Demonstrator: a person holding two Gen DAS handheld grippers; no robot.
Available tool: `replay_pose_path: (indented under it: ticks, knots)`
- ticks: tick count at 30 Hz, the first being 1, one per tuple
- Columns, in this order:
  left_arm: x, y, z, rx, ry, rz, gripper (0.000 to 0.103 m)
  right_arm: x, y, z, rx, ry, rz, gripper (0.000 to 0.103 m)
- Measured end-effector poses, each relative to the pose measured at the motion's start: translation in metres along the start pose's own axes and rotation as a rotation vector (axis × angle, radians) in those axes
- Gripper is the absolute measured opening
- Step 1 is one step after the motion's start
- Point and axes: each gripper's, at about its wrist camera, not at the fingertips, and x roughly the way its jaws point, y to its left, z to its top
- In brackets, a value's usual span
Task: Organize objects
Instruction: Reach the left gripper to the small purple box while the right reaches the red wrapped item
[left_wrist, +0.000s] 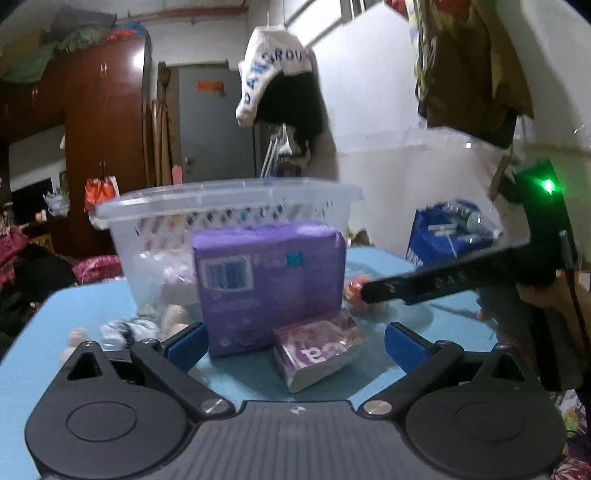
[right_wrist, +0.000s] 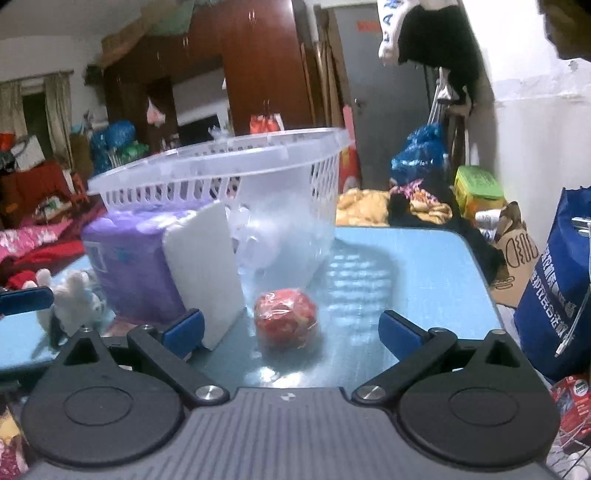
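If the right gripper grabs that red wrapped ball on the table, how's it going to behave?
The red wrapped ball looks rounded, so a nudge would probably roll it across the glossy blue table. Its shiny clear wrap may be slippery and crinkle under the fingers. The open right gripper already brackets it.

table (left_wrist: 373, 266): light blue top
basket (right_wrist: 221, 162): clear, colourless plastic, with a slotted lattice band under the rim
large pack (left_wrist: 269, 280): purple wrap, a white barcode panel with blue bars and a small teal square are printed on it
small tissue pack (left_wrist: 317, 349): purple with white lettering, pale edge
wrapped ball (right_wrist: 286, 319): red, under clear film
soft toy (right_wrist: 74, 299): white and grey
gripper pads (left_wrist: 186, 343): blue, on black arms
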Motion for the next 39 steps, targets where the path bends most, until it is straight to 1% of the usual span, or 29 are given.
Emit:
replay_pose_path:
  ticks: [2,4,6,9,13,18,22,25,29,32,34,35,36,37,39]
  knots:
    - [0.010,-0.004,0.001,-0.003,0.038,0.024,0.103,0.008,0.002,0.007,-0.016,0.010,-0.014,0.103]
    - [0.020,-0.007,0.003,-0.001,0.083,0.052,0.103,0.012,0.006,0.010,-0.019,0.026,-0.020,0.103]
    - [0.026,-0.009,0.002,-0.005,0.111,0.068,0.101,0.012,0.007,0.009,-0.021,0.036,-0.023,0.103]
    - [0.030,-0.013,0.000,0.001,0.121,0.075,0.101,0.007,0.009,-0.007,-0.030,0.049,-0.022,0.100]
    - [0.031,-0.012,-0.001,-0.006,0.123,0.101,0.101,0.008,0.011,-0.013,-0.033,0.057,-0.030,0.098]
    - [0.035,-0.014,-0.001,-0.007,0.135,0.103,0.101,0.008,0.008,-0.016,-0.018,0.063,-0.019,0.096]
    - [0.039,-0.020,-0.001,0.014,0.140,0.111,0.101,0.008,0.010,-0.016,-0.030,0.068,-0.028,0.095]
    - [0.038,-0.022,0.000,0.020,0.136,0.118,0.101,0.011,0.012,-0.015,-0.034,0.080,-0.028,0.092]
    - [0.039,-0.025,0.001,0.032,0.140,0.112,0.098,0.015,0.014,-0.015,-0.044,0.103,-0.025,0.082]
    - [0.040,-0.027,0.001,0.050,0.145,0.096,0.089,0.014,0.017,-0.016,-0.060,0.108,-0.027,0.077]
    - [0.041,-0.030,-0.001,0.059,0.156,0.084,0.078,0.014,0.017,-0.018,-0.058,0.115,-0.021,0.070]
    - [0.040,-0.030,-0.002,0.062,0.156,0.080,0.077,0.014,0.017,-0.018,-0.058,0.122,-0.017,0.064]
    - [0.039,-0.030,-0.002,0.064,0.153,0.080,0.076,0.014,0.017,-0.019,-0.060,0.131,-0.014,0.060]
    - [0.038,-0.030,-0.002,0.064,0.151,0.078,0.074,0.014,0.017,-0.019,-0.060,0.136,-0.013,0.059]
    - [0.035,-0.029,-0.003,0.062,0.143,0.077,0.074,0.012,0.017,-0.020,-0.064,0.132,-0.015,0.051]
